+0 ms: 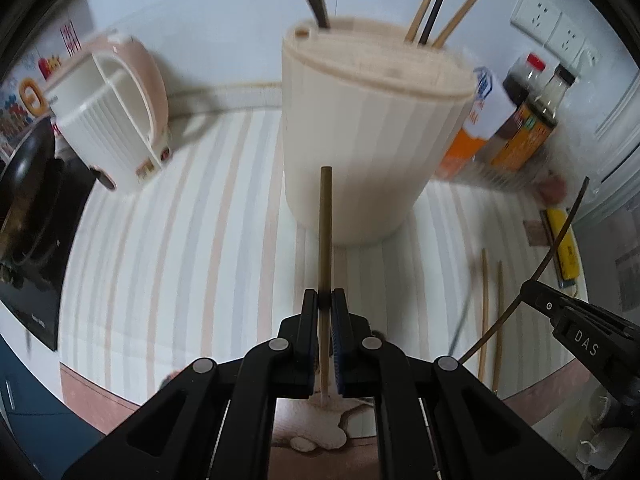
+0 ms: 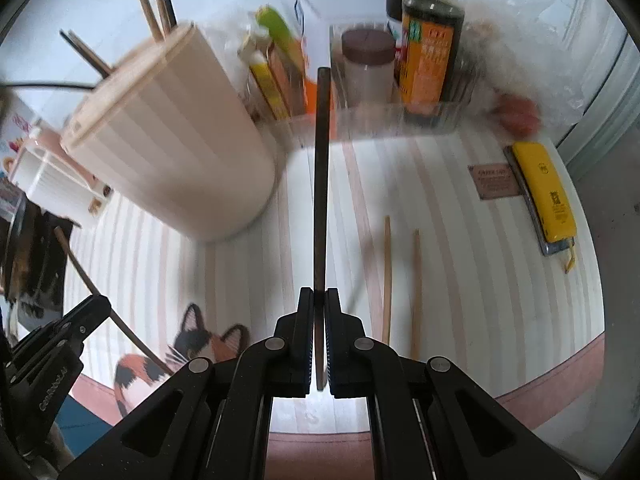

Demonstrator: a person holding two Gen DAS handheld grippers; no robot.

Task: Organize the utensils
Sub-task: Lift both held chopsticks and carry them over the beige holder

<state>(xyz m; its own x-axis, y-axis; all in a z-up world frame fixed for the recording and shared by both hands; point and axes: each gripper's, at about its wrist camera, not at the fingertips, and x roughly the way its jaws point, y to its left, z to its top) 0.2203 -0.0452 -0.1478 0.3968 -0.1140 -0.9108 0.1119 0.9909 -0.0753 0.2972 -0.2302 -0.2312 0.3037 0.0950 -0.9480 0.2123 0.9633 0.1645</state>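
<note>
Pinching a light wooden chopstick (image 1: 325,240), the left gripper (image 1: 326,300) has its fingers closed tight on it, the stick running straight out between them toward the cream utensil holder (image 1: 360,128). Right gripper (image 2: 319,300) fingers likewise clamped on a dark chopstick (image 2: 321,180), which sticks out ahead along the finger line, above the striped worktop (image 2: 460,260). Holder stands on the worktop, several chopsticks (image 1: 436,8) poking from its lid. Two loose wooden chopsticks (image 2: 401,280) lie on the worktop right of the right fingers, near a yellow box (image 2: 544,192).
</note>
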